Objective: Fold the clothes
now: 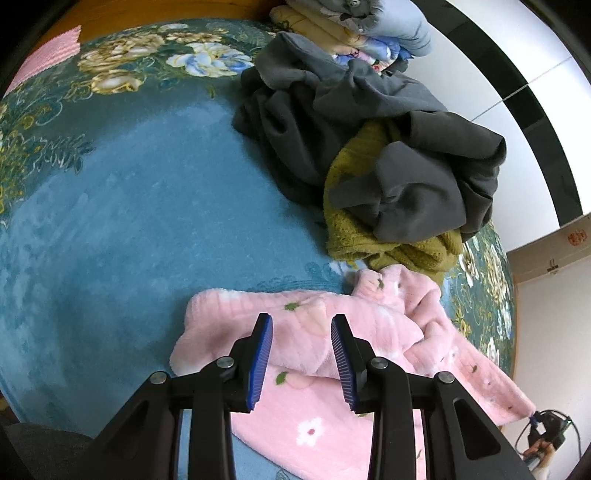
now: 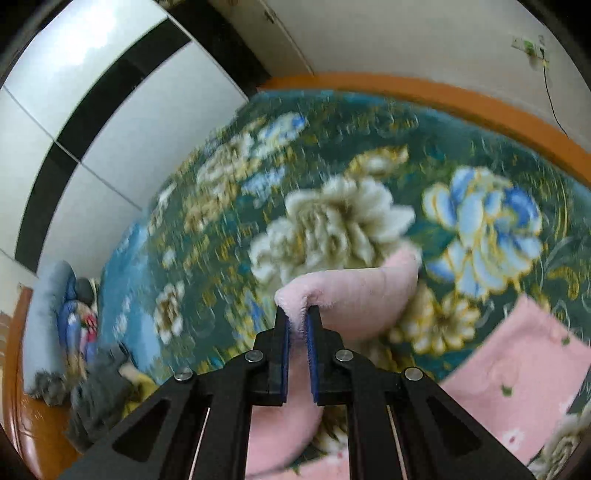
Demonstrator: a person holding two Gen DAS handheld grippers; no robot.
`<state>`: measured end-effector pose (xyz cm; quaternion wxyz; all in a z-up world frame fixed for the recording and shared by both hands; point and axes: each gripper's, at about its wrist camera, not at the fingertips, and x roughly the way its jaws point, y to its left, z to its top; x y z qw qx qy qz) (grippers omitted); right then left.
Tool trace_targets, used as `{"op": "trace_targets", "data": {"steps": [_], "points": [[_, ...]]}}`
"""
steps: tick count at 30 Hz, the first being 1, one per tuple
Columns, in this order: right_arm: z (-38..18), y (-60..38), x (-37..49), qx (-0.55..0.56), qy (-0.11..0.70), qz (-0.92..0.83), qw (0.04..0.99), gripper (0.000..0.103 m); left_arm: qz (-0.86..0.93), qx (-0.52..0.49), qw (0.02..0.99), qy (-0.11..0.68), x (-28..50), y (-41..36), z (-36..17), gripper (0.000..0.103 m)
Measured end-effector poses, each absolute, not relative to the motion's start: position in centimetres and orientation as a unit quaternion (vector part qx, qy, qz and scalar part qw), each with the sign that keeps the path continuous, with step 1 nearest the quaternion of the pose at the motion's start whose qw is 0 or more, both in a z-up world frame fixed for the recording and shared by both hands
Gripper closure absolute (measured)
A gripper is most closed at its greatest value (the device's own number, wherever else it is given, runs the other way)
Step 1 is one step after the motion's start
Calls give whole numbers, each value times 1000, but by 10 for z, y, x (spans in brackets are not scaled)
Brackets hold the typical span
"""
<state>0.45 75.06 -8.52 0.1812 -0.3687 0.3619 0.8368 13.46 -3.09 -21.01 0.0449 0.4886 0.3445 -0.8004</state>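
A pink fleece garment point(image 1: 369, 354) printed with small flowers lies rumpled on the near part of a blue floral blanket point(image 1: 147, 206); one corner of it stretches away to the right, where the right gripper point(image 1: 533, 421) shows small and pinches the cloth at its tip. In the right wrist view that same gripper point(image 2: 297, 321) has its blue pads pressed narrow on a folded edge of the pink fleece point(image 2: 351, 291), which curls up over the jaws and hangs clear of the blanket; more of the garment lies flat at the lower right; the picture is blurred. The left gripper point(image 1: 302, 325) hovers over the near left part of the garment, its jaws partly parted with fleece showing in the gap but no pad pressing on it. Beyond the garment sits a heap of dark grey clothes point(image 1: 369, 147) over an olive knitted piece point(image 1: 391, 251); further back a stack of folded bedding point(image 1: 362, 33) rests by the white wall point(image 1: 509, 62); an orange wooden bed frame point(image 2: 443, 96) edges the blanket.
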Motion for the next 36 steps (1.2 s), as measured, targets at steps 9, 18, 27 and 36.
{"op": "trace_targets", "data": {"steps": [9, 18, 27, 36], "points": [[-116, 729, -36, -427, 324, 822, 190, 83, -783, 461, 77, 410, 144, -58, -218, 63], [-72, 705, -4, -387, 250, 853, 244, 41, -763, 462, 98, 442, 155, -71, -226, 53], [-56, 572, -19, -427, 169, 887, 56, 40, -742, 489, 133, 438, 180, -99, -242, 48], [-141, 346, -51, -546, 86, 812, -184, 40, -739, 481, 126, 455, 201, -134, -260, 48]]}}
